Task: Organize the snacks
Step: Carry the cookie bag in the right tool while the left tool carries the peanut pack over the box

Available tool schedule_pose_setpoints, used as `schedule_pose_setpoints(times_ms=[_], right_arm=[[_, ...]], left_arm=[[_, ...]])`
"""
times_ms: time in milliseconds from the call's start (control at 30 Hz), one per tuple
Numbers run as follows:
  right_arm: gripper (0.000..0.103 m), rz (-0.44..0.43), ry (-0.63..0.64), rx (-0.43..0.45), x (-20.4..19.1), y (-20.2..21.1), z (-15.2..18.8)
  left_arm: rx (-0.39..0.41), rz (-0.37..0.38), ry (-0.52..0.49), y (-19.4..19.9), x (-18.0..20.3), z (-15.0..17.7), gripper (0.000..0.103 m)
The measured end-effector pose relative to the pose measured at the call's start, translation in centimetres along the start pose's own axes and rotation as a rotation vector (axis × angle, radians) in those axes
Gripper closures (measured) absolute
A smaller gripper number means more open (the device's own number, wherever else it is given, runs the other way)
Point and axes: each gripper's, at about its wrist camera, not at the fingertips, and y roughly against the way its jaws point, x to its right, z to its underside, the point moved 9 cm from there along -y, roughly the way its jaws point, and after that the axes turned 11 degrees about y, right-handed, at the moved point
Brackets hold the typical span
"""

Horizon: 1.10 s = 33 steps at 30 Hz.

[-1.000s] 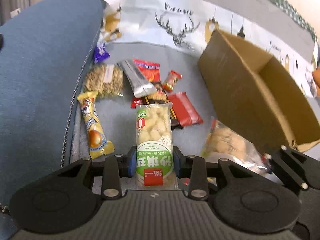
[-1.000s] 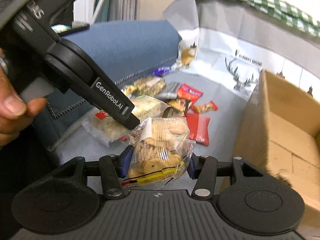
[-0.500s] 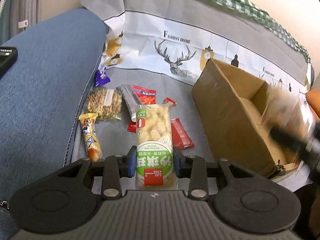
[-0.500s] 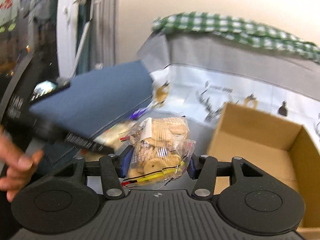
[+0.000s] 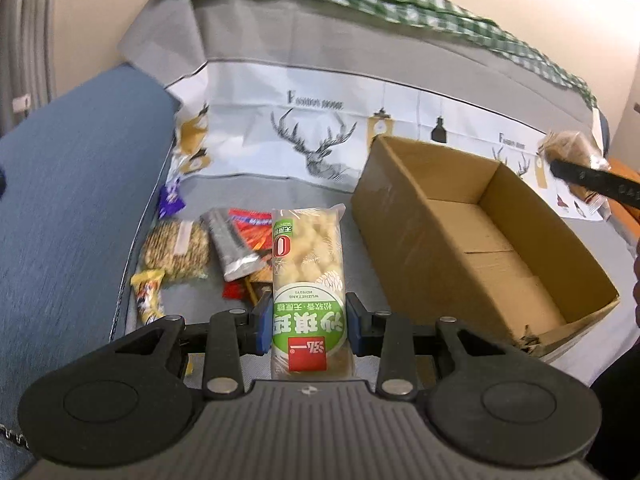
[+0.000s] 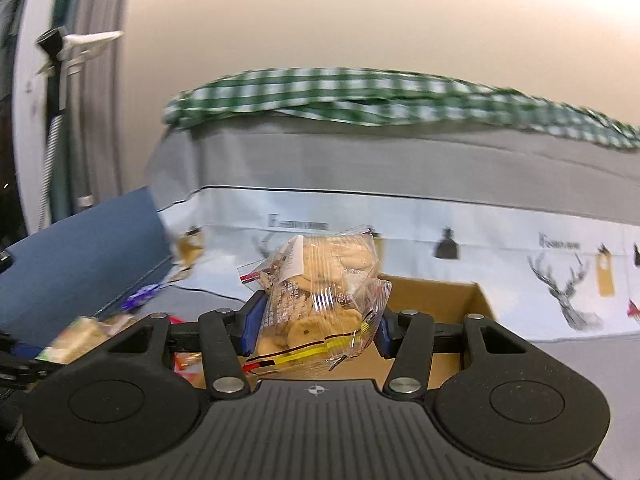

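Observation:
My left gripper [image 5: 308,320] is shut on a long clear pack of pale puffed snack with a green label [image 5: 307,276], held above the grey sofa seat. My right gripper [image 6: 314,326] is shut on a clear bag of round biscuits [image 6: 320,296], held above the open cardboard box [image 6: 436,296]. The box [image 5: 480,232] stands empty at the right in the left wrist view, where the right gripper with its bag [image 5: 572,152] shows beyond the box's far right corner.
Several loose snacks lie left of the box: a seed bar pack [image 5: 176,248], a silver pouch [image 5: 232,248], a red packet [image 5: 252,226], a yellow wrapper [image 5: 148,296], a purple wrapper [image 5: 170,202]. A blue cushion [image 5: 60,208] rises at the left. A deer-print cover [image 5: 312,136] lines the backrest.
Both grippers rose with their packs. The right gripper swung right and up from beside the snack pile to above the box.

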Motion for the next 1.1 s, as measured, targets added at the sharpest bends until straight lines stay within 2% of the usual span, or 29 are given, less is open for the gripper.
schedule_pose_setpoints(times_ms=[133, 300, 433, 667, 800, 933, 1100], right_arm=[[0.049, 0.04, -0.07, -0.047, 2.2, -0.2, 2.1], [0.049, 0.117, -0.084, 0.004, 4.1, 1.0, 1.6], [0.049, 0.143, -0.069, -0.006, 4.5, 0.8, 1.8], [0.049, 0.166, -0.081, -0.022, 6.2, 1.9, 2.6], [0.049, 0.184, -0.078, -0.043, 6.9, 1.9, 3.3], [0.049, 0.202, -0.066, -0.063, 7.4, 1.7, 3.8], [0.049, 0.219, -0.044, -0.082, 7.6, 0.9, 3.9]], left_arm=[[0.05, 0.002, -0.066, 0.7, 2.5, -0.9, 0.063], [0.118, 0.033, -0.194, 0.6, 7.6, -1.9, 0.063], [0.113, 0.095, -0.216, -0.6, 11.6, -2.6, 0.063], [0.161, 0.197, -0.223, -2.3, 18.3, -6.4, 0.064], [0.169, 0.227, -0.177, -4.0, 19.5, -6.4, 0.063], [0.088, 0.197, -0.178, -6.4, 19.4, -4.2, 0.064], [0.073, 0.217, -0.162, -7.8, 19.9, -4.2, 0.064]])
